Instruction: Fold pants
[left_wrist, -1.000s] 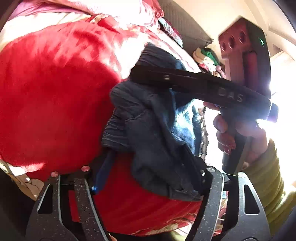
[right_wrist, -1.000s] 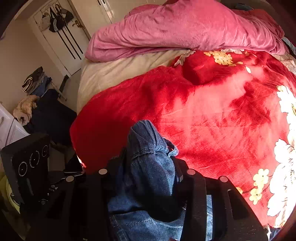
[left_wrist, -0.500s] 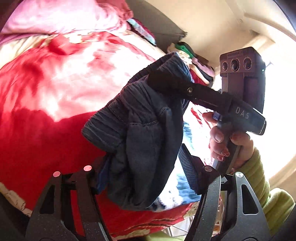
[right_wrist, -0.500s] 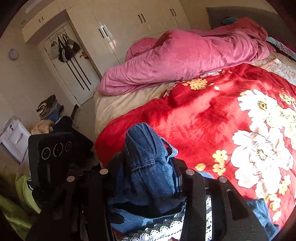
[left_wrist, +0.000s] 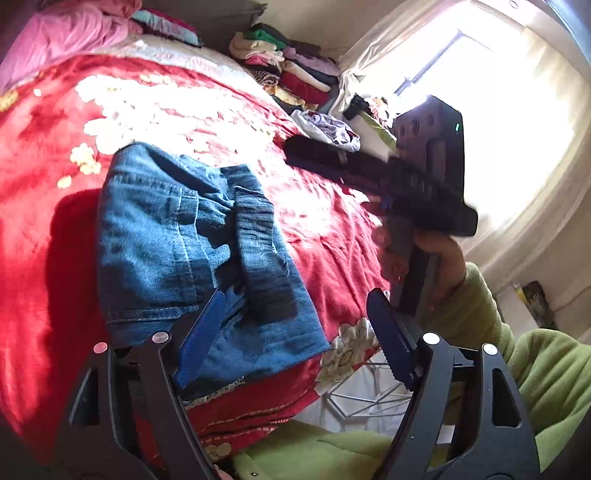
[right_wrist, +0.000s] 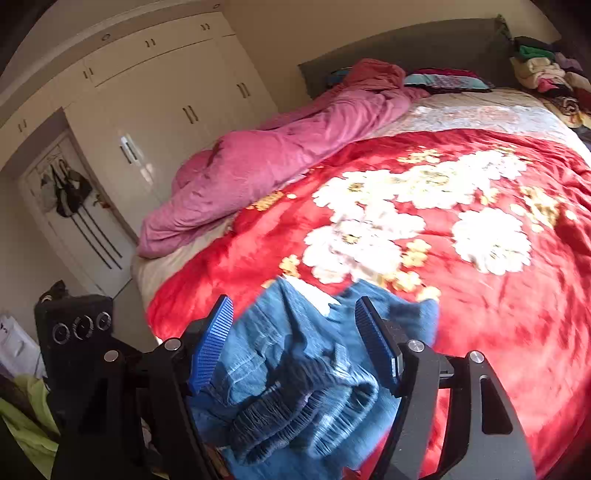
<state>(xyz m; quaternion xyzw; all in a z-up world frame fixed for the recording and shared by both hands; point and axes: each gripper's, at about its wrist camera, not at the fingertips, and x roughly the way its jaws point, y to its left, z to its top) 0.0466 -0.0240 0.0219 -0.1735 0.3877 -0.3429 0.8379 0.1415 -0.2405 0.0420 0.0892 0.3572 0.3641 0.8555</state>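
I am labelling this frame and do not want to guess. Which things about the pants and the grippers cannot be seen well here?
- Pants, left wrist view: near edge hidden behind the left gripper fingers.
- Pants, right wrist view: lower part cut off by the frame edge and the right gripper; cloth is motion-blurred.
- Right gripper in the left view: blurred and backlit by the window, so its fingertips are unclear.
- Underside layers of the fold: covered by the top denim.

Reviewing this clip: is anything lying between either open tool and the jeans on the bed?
Nothing visible. The folded blue denim pants lie on the red floral blanket, directly beyond the open left tool and open right tool, with no other item between.
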